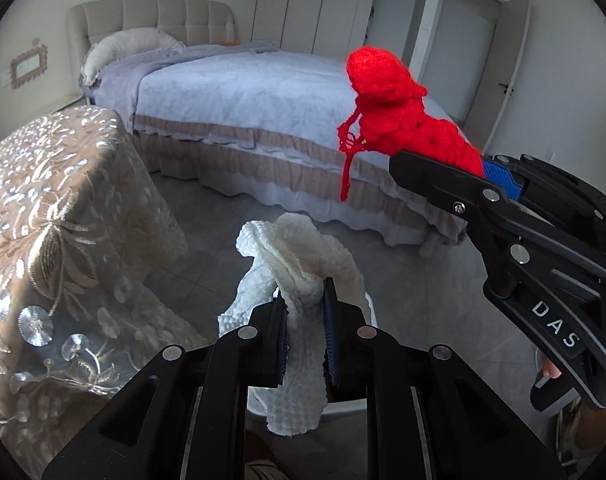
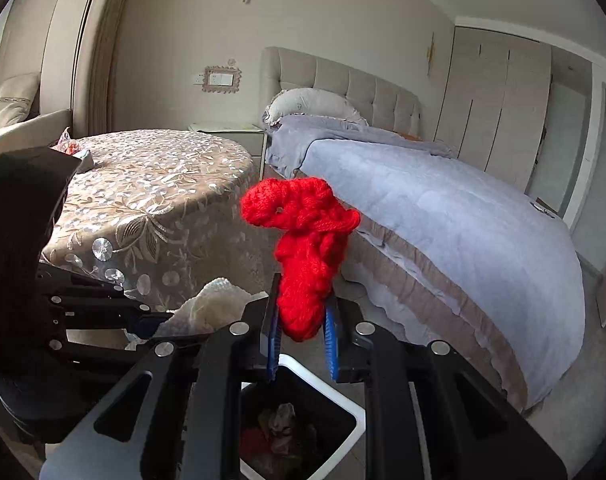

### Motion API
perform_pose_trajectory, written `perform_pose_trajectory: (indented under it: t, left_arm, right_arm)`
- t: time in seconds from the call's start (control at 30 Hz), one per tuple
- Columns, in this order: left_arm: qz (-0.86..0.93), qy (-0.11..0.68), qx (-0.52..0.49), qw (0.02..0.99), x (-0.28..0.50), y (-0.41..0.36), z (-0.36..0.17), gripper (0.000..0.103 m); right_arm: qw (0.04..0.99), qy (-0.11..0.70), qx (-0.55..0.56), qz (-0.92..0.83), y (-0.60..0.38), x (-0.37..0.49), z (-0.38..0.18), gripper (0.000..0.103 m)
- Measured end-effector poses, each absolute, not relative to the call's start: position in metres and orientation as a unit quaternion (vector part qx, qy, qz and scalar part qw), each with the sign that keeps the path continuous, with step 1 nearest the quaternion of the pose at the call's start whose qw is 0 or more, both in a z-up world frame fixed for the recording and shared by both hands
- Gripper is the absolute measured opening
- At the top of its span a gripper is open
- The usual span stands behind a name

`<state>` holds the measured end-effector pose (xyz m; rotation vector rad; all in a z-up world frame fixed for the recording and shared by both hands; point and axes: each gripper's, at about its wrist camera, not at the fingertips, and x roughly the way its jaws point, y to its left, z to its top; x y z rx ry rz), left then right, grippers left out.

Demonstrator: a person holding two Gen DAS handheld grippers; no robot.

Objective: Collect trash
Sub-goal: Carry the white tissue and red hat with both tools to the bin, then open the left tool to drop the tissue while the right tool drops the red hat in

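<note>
My left gripper [image 1: 304,334] is shut on a crumpled white paper towel [image 1: 299,276] that sticks up and hangs down between its pads. My right gripper [image 2: 303,334] is shut on a bundle of red knitted yarn [image 2: 307,252], held upright; it also shows in the left wrist view [image 1: 399,116] at the right, with the right gripper [image 1: 475,176] beside it. A white-rimmed trash bin [image 2: 343,436] with dark liner and trash inside sits right below the right gripper. The paper towel [image 2: 215,308] and left gripper [image 2: 103,312] show at the left of the right wrist view.
A table with an embroidered beige cloth [image 2: 151,192] stands to the left, with some wrappers [image 2: 69,146] at its far edge. A bed with a lilac cover [image 2: 443,220] stands to the right. Grey tile floor [image 1: 223,220] lies between them. A door [image 1: 463,52] is behind.
</note>
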<state>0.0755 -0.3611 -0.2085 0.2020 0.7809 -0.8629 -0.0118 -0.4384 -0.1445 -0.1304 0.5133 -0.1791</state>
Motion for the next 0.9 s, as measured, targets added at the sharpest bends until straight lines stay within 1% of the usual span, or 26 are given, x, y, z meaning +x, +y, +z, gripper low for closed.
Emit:
perform_pose_trajectory:
  t: [0.07, 0.1, 0.13, 0.17, 0.2, 0.43, 0.67, 0.9]
  left_arm:
    - [-0.412, 0.381, 0.103, 0.821, 0.075, -0.373, -0.220, 0.016]
    - [-0.416, 0.390, 0.109, 0.814, 0.075, -0.379, -0.225, 0.022]
    - [-0.419, 0.400, 0.117, 0.807, 0.076, -0.384, -0.230, 0.055]
    - [-0.418, 0.405, 0.125, 0.804, 0.077, -0.389, -0.233, 0.081]
    - [-0.411, 0.399, 0.131, 0.809, 0.076, -0.390, -0.234, 0.097]
    - [-0.374, 0.354, 0.170, 0.840, 0.079, -0.391, -0.223, 0.098]
    - [-0.329, 0.343, 0.126, 0.871, 0.102, -0.363, -0.200, 0.098]
    - [-0.305, 0.328, 0.104, 0.888, 0.109, -0.347, -0.199, 0.098]
  right_arm:
    - [0.960, 0.258, -0.054, -0.095, -0.448, -0.013, -0.149, 0.019]
    - [0.959, 0.260, -0.050, -0.099, -0.454, -0.014, -0.152, 0.019]
    - [0.958, 0.262, -0.047, -0.103, -0.459, -0.013, -0.154, 0.019]
    - [0.957, 0.266, -0.042, -0.105, -0.462, -0.012, -0.156, 0.019]
    - [0.957, 0.269, -0.037, -0.105, -0.467, -0.012, -0.158, 0.020]
    - [0.953, 0.282, -0.021, -0.109, -0.481, -0.006, -0.173, 0.020]
    - [0.947, 0.307, -0.007, -0.091, -0.489, 0.000, -0.204, 0.020]
    - [0.938, 0.341, -0.014, -0.059, -0.478, 0.008, -0.260, 0.020]
